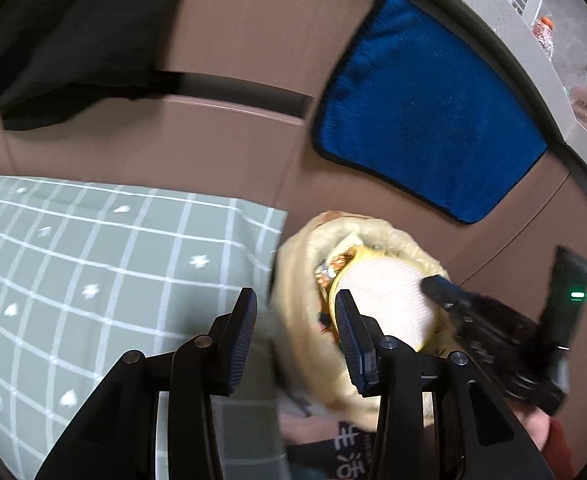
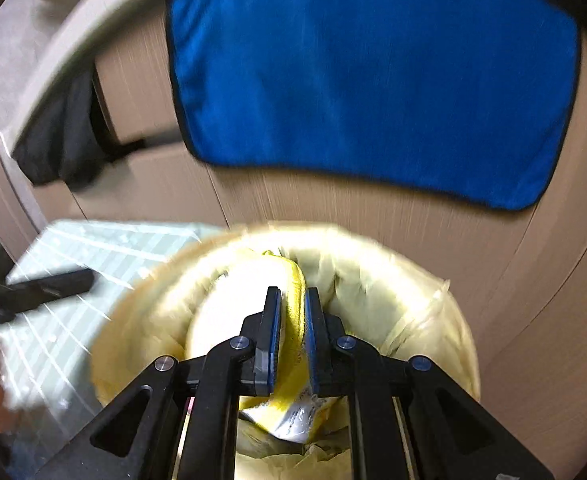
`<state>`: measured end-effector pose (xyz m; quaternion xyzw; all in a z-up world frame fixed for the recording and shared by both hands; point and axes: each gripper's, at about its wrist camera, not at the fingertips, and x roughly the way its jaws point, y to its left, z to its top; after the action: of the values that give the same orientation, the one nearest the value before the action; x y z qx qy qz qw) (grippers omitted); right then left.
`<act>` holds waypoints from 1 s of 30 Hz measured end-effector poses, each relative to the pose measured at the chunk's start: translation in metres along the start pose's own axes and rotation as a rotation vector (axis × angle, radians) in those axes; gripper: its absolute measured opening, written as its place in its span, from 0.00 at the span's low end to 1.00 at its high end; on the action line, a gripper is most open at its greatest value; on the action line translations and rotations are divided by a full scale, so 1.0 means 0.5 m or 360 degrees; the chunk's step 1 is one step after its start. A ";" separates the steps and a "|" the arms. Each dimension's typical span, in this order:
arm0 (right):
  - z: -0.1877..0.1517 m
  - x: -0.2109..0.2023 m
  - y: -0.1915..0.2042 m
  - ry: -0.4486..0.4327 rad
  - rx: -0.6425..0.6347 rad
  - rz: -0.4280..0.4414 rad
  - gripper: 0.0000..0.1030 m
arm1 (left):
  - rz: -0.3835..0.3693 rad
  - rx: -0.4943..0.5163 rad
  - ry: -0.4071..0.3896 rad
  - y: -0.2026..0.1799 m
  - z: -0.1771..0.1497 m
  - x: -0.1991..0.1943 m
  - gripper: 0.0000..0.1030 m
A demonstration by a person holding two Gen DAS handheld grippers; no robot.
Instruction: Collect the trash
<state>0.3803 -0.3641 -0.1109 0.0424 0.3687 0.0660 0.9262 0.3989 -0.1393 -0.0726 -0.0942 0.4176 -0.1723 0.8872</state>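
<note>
Over the mouth of the lined trash bin [image 2: 421,304], the right gripper [image 2: 292,336] is clamped on a yellow wrapper [image 2: 295,320]; its two pads pinch the crumpled yellow material, and a white printed part of the wrapper hangs below the fingers inside the bin's opening. The bin's pale yellow bag liner [image 2: 141,320] is folded over the rim all round. In the left wrist view the same bin [image 1: 305,264] stands just beside the edge of a grey-green checked cloth [image 1: 93,264], and a pale rounded object [image 1: 389,304] sits in the bin's mouth with a scrap of foil-like trash [image 1: 327,272] beside it; the right gripper's black fingers reach in from the right there. The left gripper [image 1: 293,336] has its pads apart, with nothing pressed between them; the bin's rim lies just ahead of them. Behind the bin, a blue towel [image 2: 373,88] lies flat on the brown surface [image 2: 373,216]. A dark garment [image 1: 73,32] lies at the upper left.
</note>
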 end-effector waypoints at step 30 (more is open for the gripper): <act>-0.199 -0.497 0.280 -0.0309 -0.0097 0.0113 0.68 | 0.0448 0.0211 -0.0516 -0.014 -0.324 -0.501 0.42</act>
<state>0.1205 -0.2610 0.0032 0.0335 0.2735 0.1054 0.9555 0.1237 -0.0532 0.0041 -0.0029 0.2665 -0.0564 0.9622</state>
